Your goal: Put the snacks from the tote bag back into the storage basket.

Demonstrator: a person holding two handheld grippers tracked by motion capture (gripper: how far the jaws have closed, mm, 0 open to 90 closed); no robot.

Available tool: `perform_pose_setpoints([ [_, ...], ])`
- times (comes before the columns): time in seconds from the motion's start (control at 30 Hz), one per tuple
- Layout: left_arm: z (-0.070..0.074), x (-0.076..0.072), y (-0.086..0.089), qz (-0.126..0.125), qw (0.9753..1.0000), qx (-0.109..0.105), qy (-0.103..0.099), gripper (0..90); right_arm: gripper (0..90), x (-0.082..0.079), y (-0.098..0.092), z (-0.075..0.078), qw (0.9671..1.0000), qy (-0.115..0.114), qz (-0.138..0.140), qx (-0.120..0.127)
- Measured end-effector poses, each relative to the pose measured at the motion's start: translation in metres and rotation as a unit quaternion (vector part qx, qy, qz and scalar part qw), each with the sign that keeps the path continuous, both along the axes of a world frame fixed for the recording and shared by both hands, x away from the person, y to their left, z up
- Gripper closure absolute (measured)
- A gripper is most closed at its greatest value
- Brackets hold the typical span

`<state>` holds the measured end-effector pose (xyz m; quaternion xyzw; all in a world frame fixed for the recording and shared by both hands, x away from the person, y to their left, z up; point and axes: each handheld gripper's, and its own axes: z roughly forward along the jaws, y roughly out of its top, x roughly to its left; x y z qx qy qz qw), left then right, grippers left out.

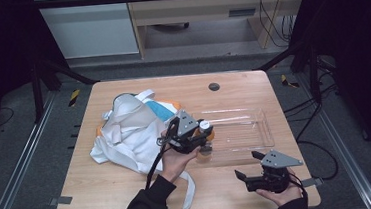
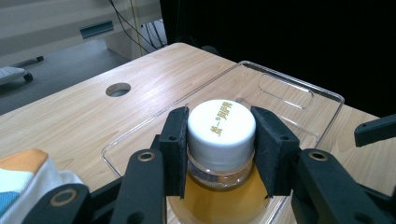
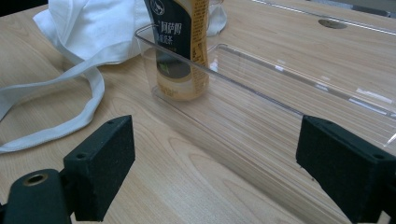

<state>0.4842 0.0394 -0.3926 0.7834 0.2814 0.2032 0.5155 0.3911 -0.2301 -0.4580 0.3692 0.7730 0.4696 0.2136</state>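
A bottle of amber drink with a white cap [image 2: 221, 126] stands upright in the left end of a clear plastic tray [image 1: 255, 129]. My left gripper [image 1: 202, 133] is shut on the bottle's cap, a black pad [image 2: 176, 149] on each side. From the right gripper view the bottle [image 3: 182, 51] shows its dark label and rests on the tray floor behind the clear tray wall [image 3: 261, 112]. My right gripper [image 1: 251, 164] is open near the table's front edge, just outside the tray, with nothing between its pads [image 3: 100, 163].
A white cloth bag [image 1: 125, 129] with orange and blue print lies crumpled left of the tray, its long straps [image 3: 70, 121] trailing toward the front edge. A round cable hole [image 1: 214, 86] sits at the back of the wooden table [image 1: 105, 191].
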Motion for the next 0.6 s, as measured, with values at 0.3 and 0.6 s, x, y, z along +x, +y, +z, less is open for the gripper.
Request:
perform_pose_setpoints([
  [0.3, -0.0029, -0.0014, -0.0002, -0.002, 1.0, 0.005, -0.001, 58.9, 12.2, 0.0001, 0.0, -0.0001, 1.0, 0.0, 0.0, 0.0],
  [0.6, -0.0046, -0.0016, 0.0003, -0.002, 1.0, -0.002, -0.004, 58.8, 12.1, 0.0002, 0.0, -0.0003, 1.0, 0.001, 0.0, -0.001],
])
